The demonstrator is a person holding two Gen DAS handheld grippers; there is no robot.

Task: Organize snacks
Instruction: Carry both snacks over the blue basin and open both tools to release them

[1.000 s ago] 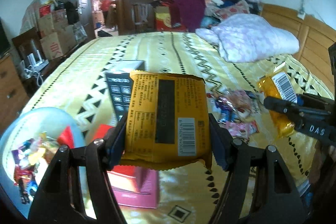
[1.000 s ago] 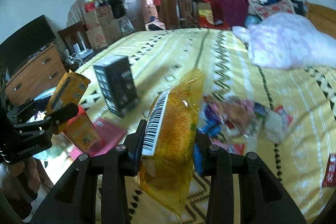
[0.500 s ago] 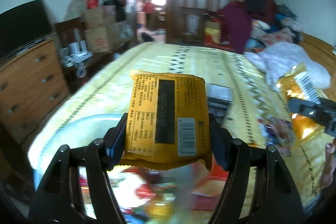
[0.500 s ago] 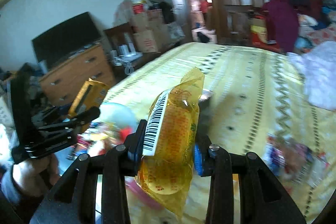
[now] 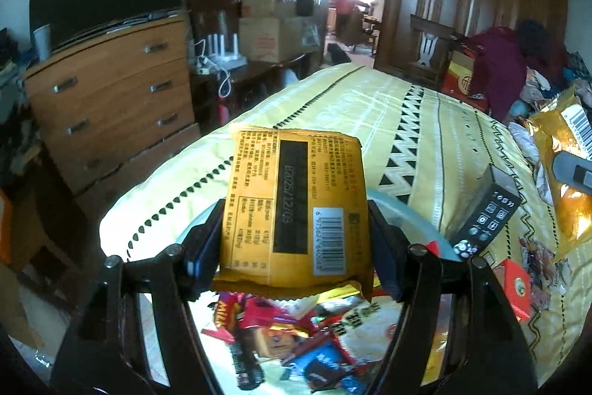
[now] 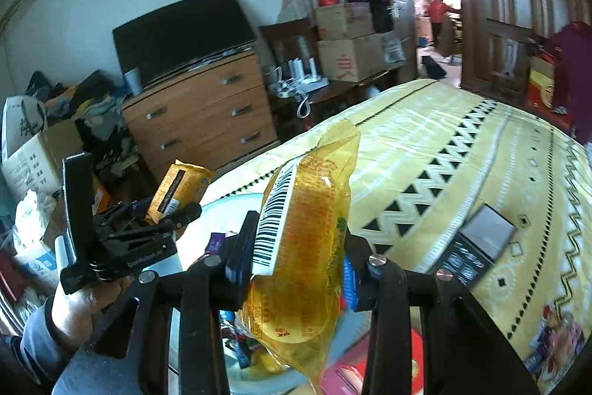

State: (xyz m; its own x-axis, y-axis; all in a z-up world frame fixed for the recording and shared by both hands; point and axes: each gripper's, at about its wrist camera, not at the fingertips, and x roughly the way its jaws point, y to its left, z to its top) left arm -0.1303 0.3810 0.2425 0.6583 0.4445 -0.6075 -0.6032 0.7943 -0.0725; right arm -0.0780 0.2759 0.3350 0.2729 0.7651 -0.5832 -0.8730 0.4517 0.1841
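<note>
over the near corner of the bed (image 5: pixel 425 121), left wrist view first: the left hand-held gripper (image 5: pixel 294 239) is clamped on a flat orange snack packet (image 5: pixel 296 198), pads pressing both side edges, back label and barcode facing the camera, long axis running away from the lens. right underneath and a bit toward the camera sits the pale blue bowl (image 5: pixel 407 210) piled with snack wrappers (image 5: pixel 296 332), so the drop spot lies pretty much straight down from the packet. a black box (image 5: pixel 484 221) stands just beside the bowl's far right rim, and a red box (image 5: pixel 516 285) lies close by.

right wrist view: the right hand-held gripper (image 6: pixel 296 269) is closed on a yellow see-through snack bag (image 6: pixel 307 239), squeezed at its middle, long axis upright with the tail hanging below the jaws. the bowl (image 6: pixel 222 210) is below and slightly left of it. the left hand-held gripper (image 6: pixel 177 210) with its packet (image 6: pixel 181 184) hovers at the bowl's left rim. my guess is both are about equally near, left maybe a touch more centred for letting go.
</note>
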